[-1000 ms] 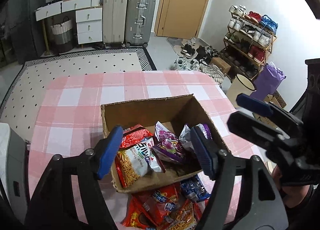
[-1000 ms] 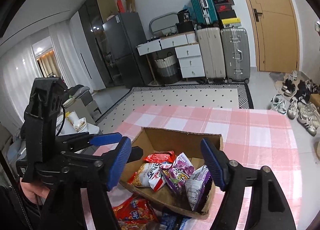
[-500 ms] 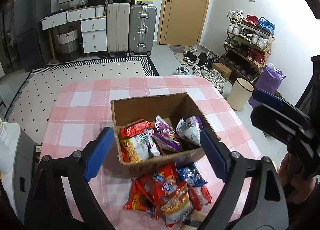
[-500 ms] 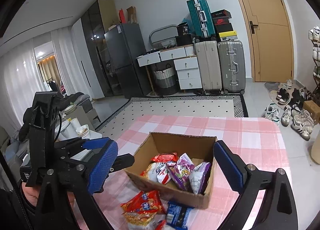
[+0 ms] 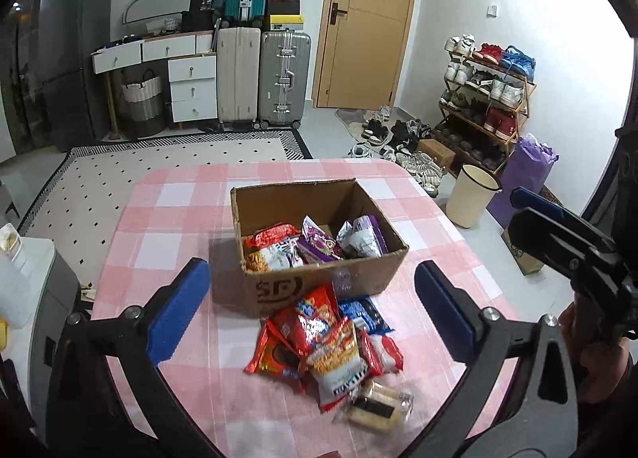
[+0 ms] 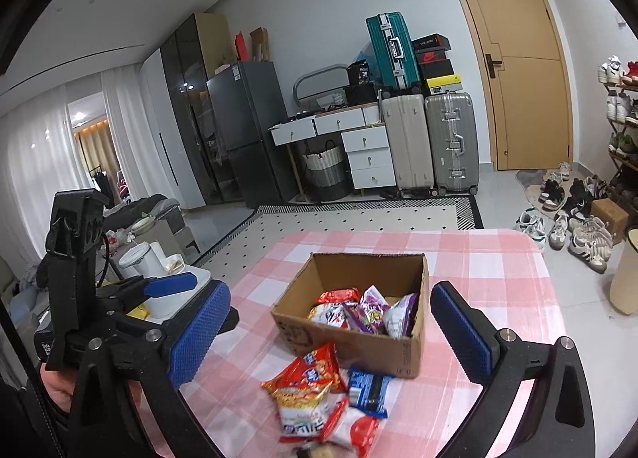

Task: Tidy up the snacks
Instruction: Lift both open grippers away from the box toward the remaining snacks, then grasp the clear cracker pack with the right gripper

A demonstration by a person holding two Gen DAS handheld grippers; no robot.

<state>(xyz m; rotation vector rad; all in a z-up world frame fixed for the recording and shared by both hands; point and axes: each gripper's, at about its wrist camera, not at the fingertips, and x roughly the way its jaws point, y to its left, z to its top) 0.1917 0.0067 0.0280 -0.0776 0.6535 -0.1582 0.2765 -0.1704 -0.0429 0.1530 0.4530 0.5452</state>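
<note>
An open cardboard box [image 5: 319,292] [image 6: 359,350] stands on the pink checked table [image 5: 167,226] and holds several snack packets [image 5: 311,244]. A pile of loose snack packets [image 5: 331,346] [image 6: 319,398] lies on the cloth in front of the box. My left gripper [image 5: 313,312] is open and empty, raised above the pile. My right gripper [image 6: 331,334] is open and empty, raised in front of the box. The right gripper also shows at the right edge of the left wrist view [image 5: 558,242], and the left gripper at the left of the right wrist view [image 6: 119,298].
A white side unit with cups [image 6: 159,262] stands left of the table. A cream bin [image 5: 472,194] and a purple bag [image 5: 526,174] stand on the floor to the right, by a shoe rack [image 5: 486,99]. Suitcases [image 5: 263,75] and a door stand at the back.
Both grippers have pulled back and up from over the box, still open. The box now looks farther away and the whole loose pile in front of it has come into view.
</note>
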